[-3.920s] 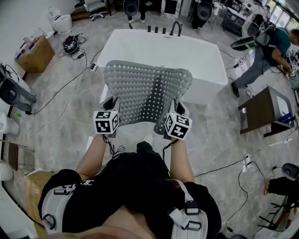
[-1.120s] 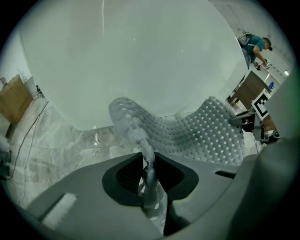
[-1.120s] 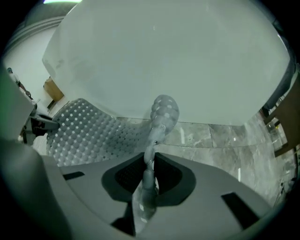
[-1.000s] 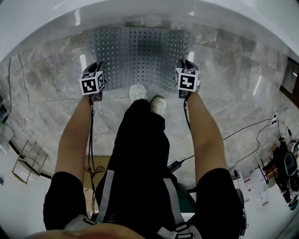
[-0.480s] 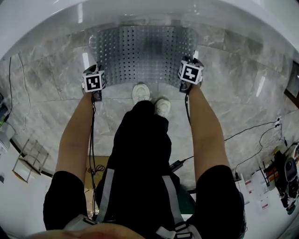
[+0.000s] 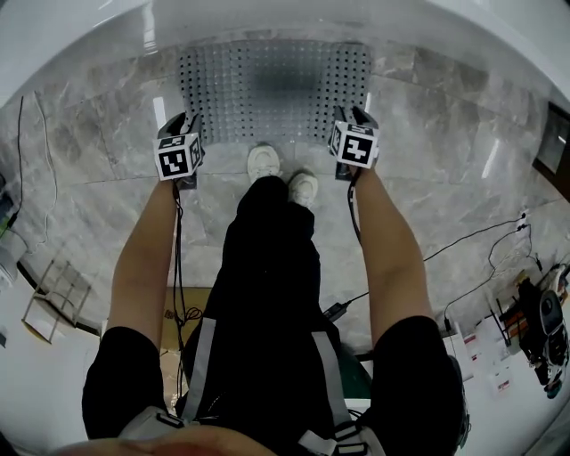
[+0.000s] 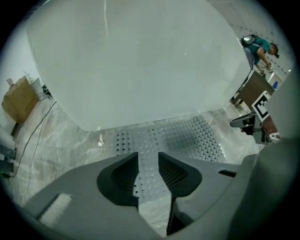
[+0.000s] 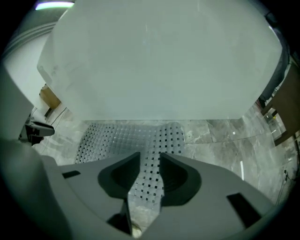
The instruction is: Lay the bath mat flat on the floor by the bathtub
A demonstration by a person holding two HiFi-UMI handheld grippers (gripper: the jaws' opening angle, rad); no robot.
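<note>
Head view, near to far. My operator's pair of white shoes stands on the grey marble tile floor, just short of the mat.

My left gripper and right gripper hang low over the two near corners of the grey perforated rubber bath mat. In both gripper views the jaws are opening. The mat's near edge shows in the gap, and the pads do not press on it.

The mat lies spread flat on the floor. Its far edge runs along the foot of the glossy white bathtub. I see only the tub's outer wall and rim, so I cannot tell what it holds.

Left gripper view, far left: a brown cardboard box stands on the floor, its contents not visible to me.
</note>
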